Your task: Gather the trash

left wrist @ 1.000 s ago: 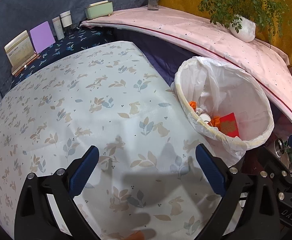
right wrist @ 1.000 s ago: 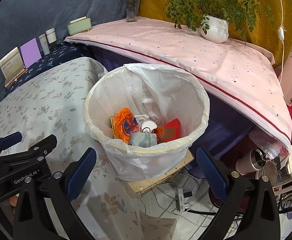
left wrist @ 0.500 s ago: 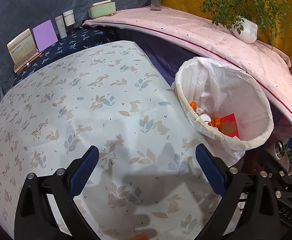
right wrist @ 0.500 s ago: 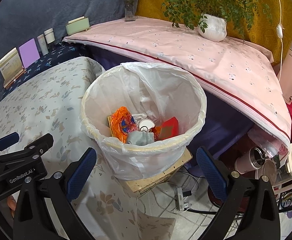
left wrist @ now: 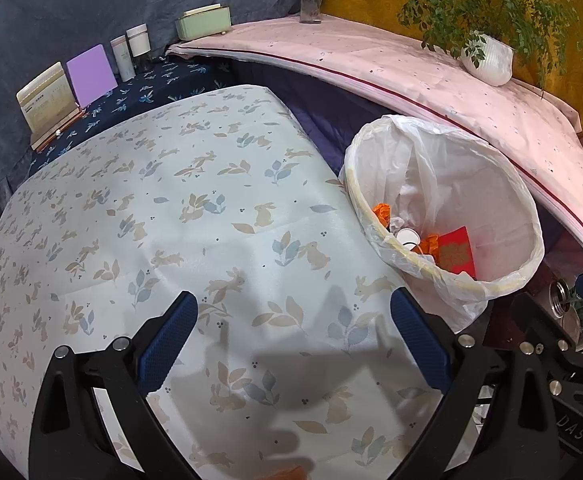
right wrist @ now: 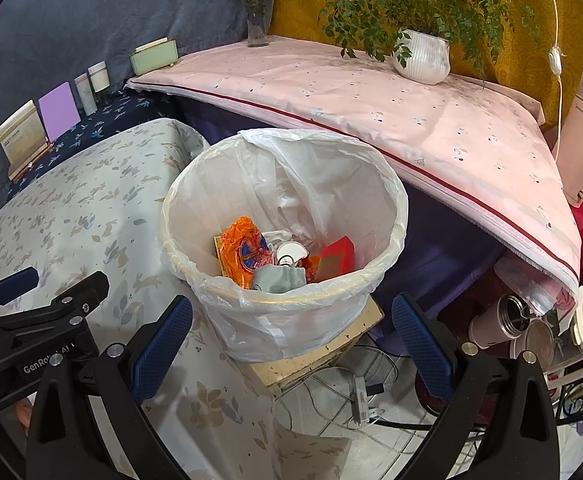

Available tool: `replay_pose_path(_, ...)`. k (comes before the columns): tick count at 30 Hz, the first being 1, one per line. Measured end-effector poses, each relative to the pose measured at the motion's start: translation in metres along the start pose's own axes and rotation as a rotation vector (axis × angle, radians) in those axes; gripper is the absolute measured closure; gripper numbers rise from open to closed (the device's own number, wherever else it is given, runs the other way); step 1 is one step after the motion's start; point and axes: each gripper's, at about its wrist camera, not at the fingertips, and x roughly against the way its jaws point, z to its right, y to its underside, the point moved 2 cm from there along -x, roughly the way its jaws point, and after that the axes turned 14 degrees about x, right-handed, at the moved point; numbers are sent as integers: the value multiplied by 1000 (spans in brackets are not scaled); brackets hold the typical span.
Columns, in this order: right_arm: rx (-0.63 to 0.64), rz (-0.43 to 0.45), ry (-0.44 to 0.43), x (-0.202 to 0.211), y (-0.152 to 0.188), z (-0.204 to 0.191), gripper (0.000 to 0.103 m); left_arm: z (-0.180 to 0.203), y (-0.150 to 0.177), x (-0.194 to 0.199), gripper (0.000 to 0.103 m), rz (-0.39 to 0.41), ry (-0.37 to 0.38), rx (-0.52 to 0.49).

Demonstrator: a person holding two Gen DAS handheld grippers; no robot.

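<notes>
A white bin lined with a plastic bag (right wrist: 375,200) stands beside the rabbit-print table (left wrist: 211,208); it also shows in the left wrist view (left wrist: 527,216). Inside lie an orange wrapper (right wrist: 243,248), a red packet (right wrist: 335,258), a small white cup (right wrist: 289,252) and grey crumpled trash (right wrist: 279,280). My right gripper (right wrist: 291,332) is open and empty, just in front of the bin. My left gripper (left wrist: 293,328) is open and empty above the table, left of the bin. A small orange scrap (left wrist: 289,472) shows at the bottom edge of the left wrist view.
A pink-covered shelf (right wrist: 371,100) carries a potted plant (right wrist: 423,56) and a flower vase (right wrist: 257,20). Cards and jars (left wrist: 91,68) line the table's far side. Cables (right wrist: 355,396), a flask (right wrist: 503,320) and clutter lie on the floor right of the bin.
Both grippers have drawn slightly back and upward; the bin sits a little lower and further in the views. Both stay open.
</notes>
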Motion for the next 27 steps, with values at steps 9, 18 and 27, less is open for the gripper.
replay_pose_path(9,0,3,5,0,1,2,7,4,3,2,10,-6,1,-7)
replay_pose_path(18,0,3,5,0,3,3,7,8,6,4,10,-1,-13,-18)
replay_pose_path(27,-2,3,8,0,5,5,7,7,8,3,10,-4,-32,-3)
